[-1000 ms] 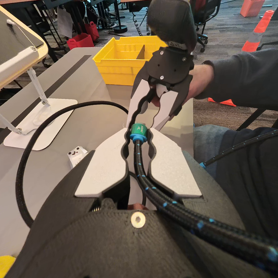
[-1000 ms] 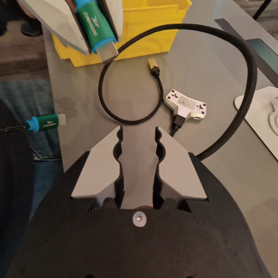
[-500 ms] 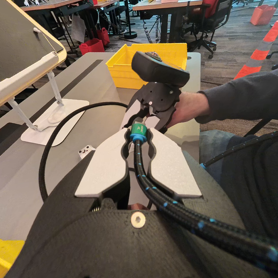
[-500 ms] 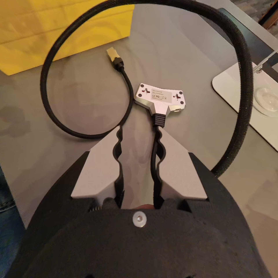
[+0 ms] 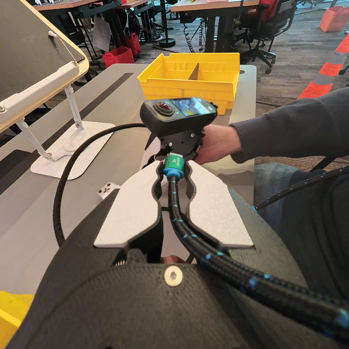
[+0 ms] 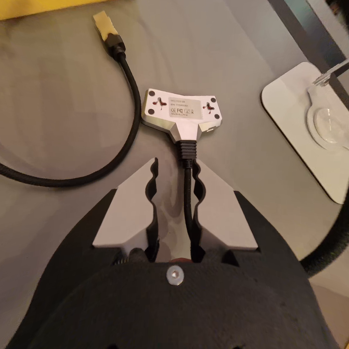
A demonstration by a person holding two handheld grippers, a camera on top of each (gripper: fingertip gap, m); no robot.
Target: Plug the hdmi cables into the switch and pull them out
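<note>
My left gripper (image 5: 174, 164) is shut on a green HDMI plug (image 5: 173, 162) with a blue collar. Its black braided cable (image 5: 188, 232) runs back between the fingers. The silver-white switch (image 6: 181, 111) lies upside down on the grey table (image 6: 236, 47); a corner of it also shows in the left wrist view (image 5: 107, 189). My right gripper (image 6: 174, 160) is open, low over the table just behind the switch. The switch's black lead (image 6: 188, 188) runs between its fingers, against the right one. The lead's gold plug (image 6: 105, 26) lies at the far left.
A yellow bin (image 5: 188, 83) stands at the table's far end. A white stand base (image 5: 69, 143) lies to the left and shows in the right wrist view (image 6: 306, 120). A thick black cable (image 5: 62, 179) arcs over the table. A second braided cable (image 5: 302, 185) crosses the person's lap. My right fingertips sit around 20 cm from my left ones.
My right gripper has tipped down and moved in close to the switch, so the lead now lies between its open fingers. My left gripper keeps hold of the green plug.
</note>
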